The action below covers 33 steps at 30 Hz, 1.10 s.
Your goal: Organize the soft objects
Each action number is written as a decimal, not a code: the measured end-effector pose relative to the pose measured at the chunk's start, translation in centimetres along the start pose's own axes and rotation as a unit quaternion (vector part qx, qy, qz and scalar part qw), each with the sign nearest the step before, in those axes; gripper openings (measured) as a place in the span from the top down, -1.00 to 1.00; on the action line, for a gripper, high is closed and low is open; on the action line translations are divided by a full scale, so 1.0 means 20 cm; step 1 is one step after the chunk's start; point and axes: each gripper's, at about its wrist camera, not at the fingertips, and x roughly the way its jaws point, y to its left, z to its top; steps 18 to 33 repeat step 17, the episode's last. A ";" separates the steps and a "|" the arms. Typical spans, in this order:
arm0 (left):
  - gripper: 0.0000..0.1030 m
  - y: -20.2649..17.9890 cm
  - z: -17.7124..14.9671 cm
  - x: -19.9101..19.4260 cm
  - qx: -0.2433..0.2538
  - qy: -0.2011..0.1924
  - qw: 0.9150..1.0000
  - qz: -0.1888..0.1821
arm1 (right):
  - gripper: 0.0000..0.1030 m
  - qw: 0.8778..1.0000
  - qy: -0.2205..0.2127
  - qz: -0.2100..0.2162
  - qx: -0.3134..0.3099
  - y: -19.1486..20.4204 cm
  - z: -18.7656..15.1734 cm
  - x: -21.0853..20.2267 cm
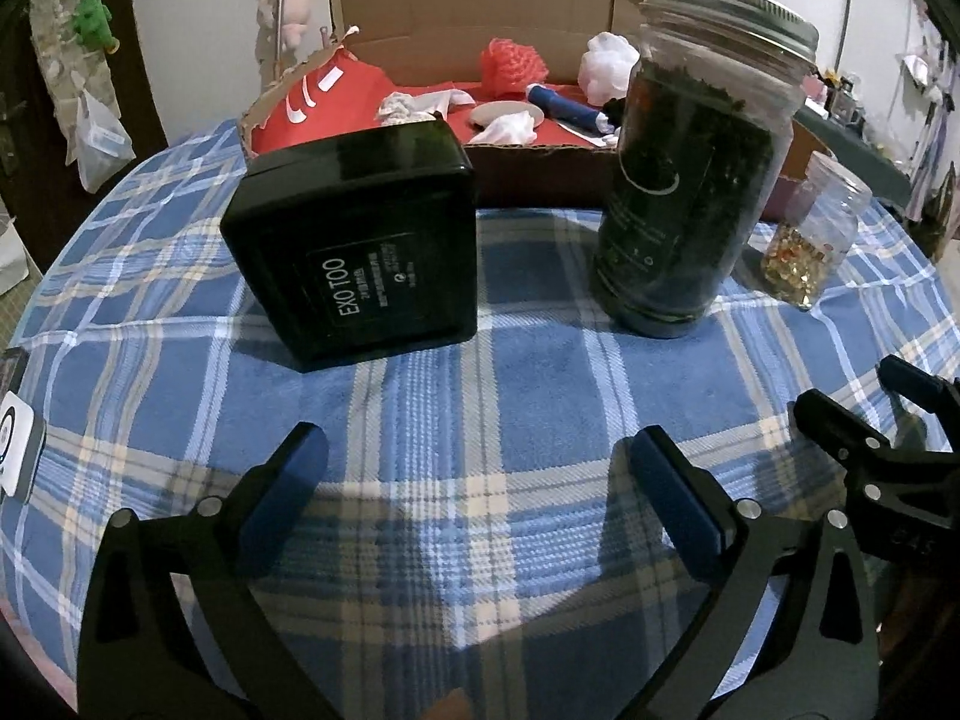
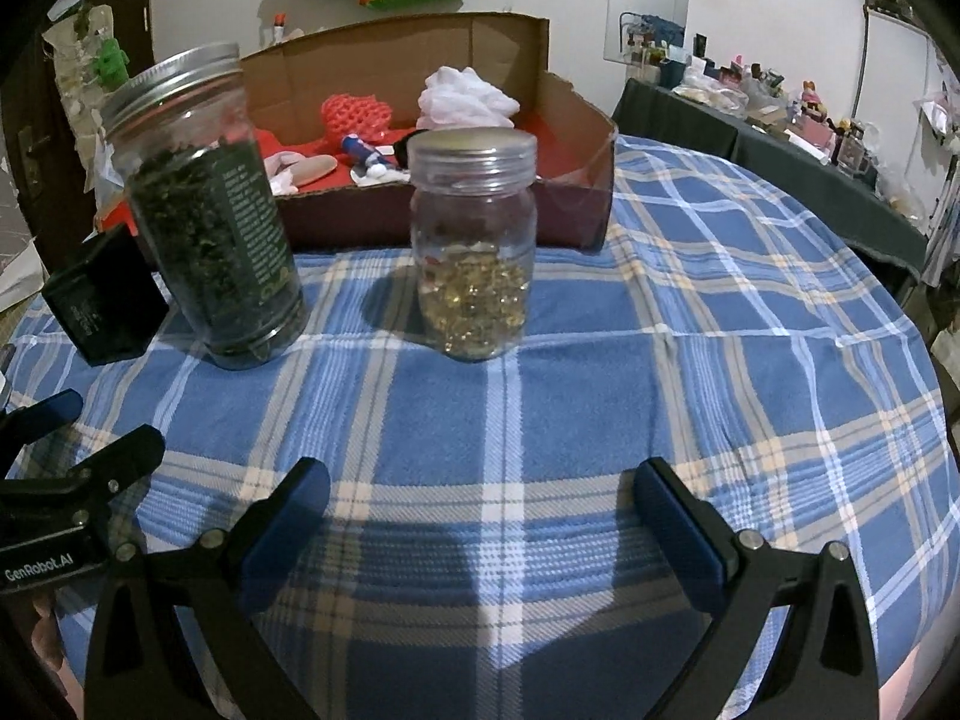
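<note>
An open cardboard box (image 1: 468, 6) lined in red stands at the back of the table. Inside it lie a red mesh puff (image 1: 513, 63), a white mesh puff (image 1: 609, 66), crumpled white cloths (image 1: 507, 126) and a blue-and-white tube (image 1: 564, 111). The right wrist view shows the same box (image 2: 390, 54) with the red puff (image 2: 354, 114) and white puff (image 2: 465, 96). My left gripper (image 1: 477, 450) hangs open over the checked cloth, nothing between its fingers. My right gripper (image 2: 480, 480) is open and empty too, beside the left one.
A black box (image 1: 360, 240) marked EXO TOO, a tall jar of dark leaves (image 1: 690, 180) and a small jar of golden capsules (image 2: 474, 252) stand between the grippers and the cardboard box. A blue plaid cloth (image 1: 540, 372) covers the round table. A cluttered dark shelf (image 2: 780, 138) runs along the right.
</note>
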 end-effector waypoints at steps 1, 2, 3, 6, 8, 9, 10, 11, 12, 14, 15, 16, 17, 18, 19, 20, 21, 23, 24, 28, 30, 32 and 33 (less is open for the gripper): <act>-1.00 0.00 0.00 0.00 0.000 0.000 1.000 0.001 | -1.00 1.000 0.000 0.001 0.000 0.00 0.00 0.00; -1.00 0.00 0.00 0.00 0.000 0.000 1.000 0.002 | -1.00 1.000 0.000 0.001 0.001 0.00 0.00 0.00; -1.00 0.00 0.00 0.00 0.000 -0.001 1.000 0.002 | -1.00 1.000 0.000 0.001 0.002 0.00 0.00 0.00; -1.00 0.00 0.00 0.00 0.000 -0.001 1.000 0.002 | -1.00 1.000 0.000 0.001 0.002 0.00 0.00 0.00; -1.00 0.00 0.00 0.00 -0.001 -0.001 1.000 0.002 | -1.00 1.000 0.000 0.001 0.002 0.00 0.00 0.00; -1.00 0.00 0.00 0.00 -0.001 -0.001 1.000 0.002 | -1.00 1.000 0.000 0.001 0.002 0.00 0.00 0.00; -1.00 0.00 0.00 0.00 0.000 -0.001 1.000 0.002 | -1.00 1.000 0.000 0.001 0.002 0.00 0.00 0.00; -1.00 0.00 0.00 0.00 -0.001 -0.001 1.000 0.002 | -1.00 1.000 0.000 0.001 0.001 0.00 0.00 0.00; -1.00 0.00 0.00 0.00 -0.001 -0.001 1.000 0.002 | -1.00 1.000 0.000 0.001 0.002 0.00 0.00 0.00; -1.00 0.00 0.00 0.00 0.000 -0.001 1.000 0.001 | -1.00 1.000 0.000 0.001 0.001 0.00 0.00 0.00; -1.00 0.00 0.00 0.00 0.000 -0.001 1.000 0.001 | -1.00 1.000 0.000 0.001 0.001 0.00 0.00 0.00; -1.00 0.00 0.00 0.00 0.000 -0.001 1.000 0.002 | -1.00 1.000 0.001 0.001 0.001 0.00 0.00 0.00; -1.00 0.00 0.00 0.00 0.000 -0.001 1.000 0.002 | -1.00 1.000 0.000 0.001 0.001 0.00 0.00 0.00; -1.00 0.00 0.00 0.00 0.000 -0.001 1.000 0.002 | -1.00 1.000 0.000 0.001 0.001 0.00 0.00 0.00; -1.00 0.00 0.00 0.00 0.000 -0.001 1.000 0.002 | -1.00 1.000 0.000 0.001 0.001 0.00 0.00 0.00; -1.00 0.00 0.00 0.00 0.000 -0.001 1.000 0.002 | -1.00 1.000 0.000 0.001 0.001 0.00 0.00 0.00; -1.00 0.00 0.00 0.00 0.000 -0.001 1.000 0.002 | -1.00 1.000 0.000 0.001 0.001 0.00 0.00 0.00; -1.00 0.00 0.00 0.00 0.000 -0.001 1.000 0.002 | -1.00 1.000 0.000 0.001 0.001 0.00 0.00 0.00; -1.00 0.00 0.00 0.00 0.000 -0.001 1.000 0.002 | -1.00 1.000 0.000 0.001 0.001 0.00 0.00 0.00; -1.00 0.00 0.00 0.00 0.000 -0.001 1.000 0.002 | -1.00 1.000 0.000 0.001 0.001 0.00 0.00 0.00; -1.00 0.00 0.00 0.00 0.000 -0.001 1.000 0.002 | -1.00 1.000 0.000 0.001 0.001 0.00 0.00 0.00; -1.00 0.00 0.00 0.00 0.000 -0.001 1.000 0.002 | -1.00 1.000 0.000 0.001 0.001 0.00 0.00 0.00; -1.00 0.00 0.00 0.00 0.000 -0.001 1.000 0.002 | -1.00 1.000 0.000 0.001 0.001 0.00 0.00 0.00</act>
